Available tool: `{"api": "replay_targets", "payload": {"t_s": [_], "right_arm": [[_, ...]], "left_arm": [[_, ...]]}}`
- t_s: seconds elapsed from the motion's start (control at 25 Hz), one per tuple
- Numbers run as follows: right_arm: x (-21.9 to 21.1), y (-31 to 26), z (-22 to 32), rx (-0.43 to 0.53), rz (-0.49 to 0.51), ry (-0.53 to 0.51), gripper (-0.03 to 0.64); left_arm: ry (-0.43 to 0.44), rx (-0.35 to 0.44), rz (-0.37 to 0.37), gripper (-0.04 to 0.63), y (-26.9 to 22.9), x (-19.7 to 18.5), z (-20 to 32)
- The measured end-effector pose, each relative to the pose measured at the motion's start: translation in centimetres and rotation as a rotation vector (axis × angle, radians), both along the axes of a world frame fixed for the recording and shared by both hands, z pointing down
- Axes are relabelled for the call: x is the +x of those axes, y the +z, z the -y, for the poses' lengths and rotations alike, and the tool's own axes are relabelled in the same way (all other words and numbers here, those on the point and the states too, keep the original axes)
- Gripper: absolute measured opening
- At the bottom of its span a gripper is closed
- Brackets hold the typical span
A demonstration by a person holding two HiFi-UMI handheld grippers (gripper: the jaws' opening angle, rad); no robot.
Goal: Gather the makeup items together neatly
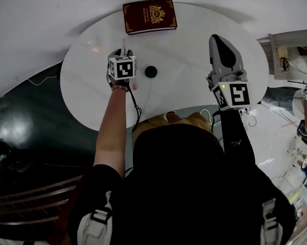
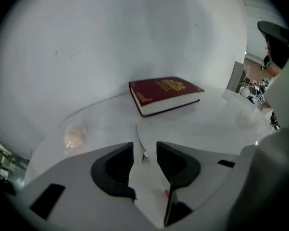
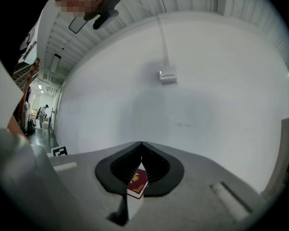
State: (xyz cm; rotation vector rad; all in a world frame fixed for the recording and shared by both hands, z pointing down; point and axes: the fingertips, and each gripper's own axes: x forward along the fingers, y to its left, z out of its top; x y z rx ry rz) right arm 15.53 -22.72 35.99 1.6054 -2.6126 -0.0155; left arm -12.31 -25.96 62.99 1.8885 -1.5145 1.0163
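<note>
My left gripper (image 2: 145, 146), half open, straddles a thin white stick (image 2: 137, 133), perhaps a brush; I'd close squarely, then carry it toward three o'clock, beside the black round compact (image 1: 150, 71). My right gripper (image 3: 141, 147) is closed on nothing.

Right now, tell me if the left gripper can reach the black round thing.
Probably yes: the left gripper hangs close beside the black round thing, bare table between, though a thin stick lies between its open jaws.

Thin item (image 2: 138, 137) between jaws, unidentifiable
</note>
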Motion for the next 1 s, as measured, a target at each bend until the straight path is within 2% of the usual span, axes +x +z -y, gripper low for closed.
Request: {"api": "replay_targets", "payload": {"t_s": [0.04, 0.12, 0.2, 0.44, 0.56, 0.8, 1.0], "right_arm": [[-0.1, 0.1, 0.1, -0.007, 0.009, 0.000, 0.005], [-0.5, 0.2, 0.2, -0.013, 0.012, -0.010, 0.005], [-0.8, 0.2, 0.2, -0.014, 0.010, -0.020, 0.005], [-1.6, -0.1, 0.4, -0.009, 0.021, -0.041, 0.005], [-2.5, -0.6, 0.2, 0.002, 0.030, -0.060, 0.005], [-4.6, -2.2, -0.5, 0.036, 0.078, -0.120, 0.005], [-6.3, -3.8, -1.4, 0.080, 0.090, -0.173, 0.005]], "left_arm": [[-0.013, -0.027, -0.009, 0.152, 1.0, -0.2, -0.1], [-0.021, -0.053, -0.031, 0.097, 1.9, -0.2, -0.4], [-0.001, -0.053, -0.020, 0.046, 1.8, 0.5, -0.4], [-0.005, -0.035, -0.025, 0.043, 1.2, 0.3, -0.5], [-0.014, 0.026, -0.017, 0.043, -1.3, -0.2, -0.8], [-0.026, 0.230, -0.005, 0.043, -9.6, -0.6, -1.7], [-0.067, 0.358, -0.009, 0.043, -15.6, -1.0, -4.4]]}}
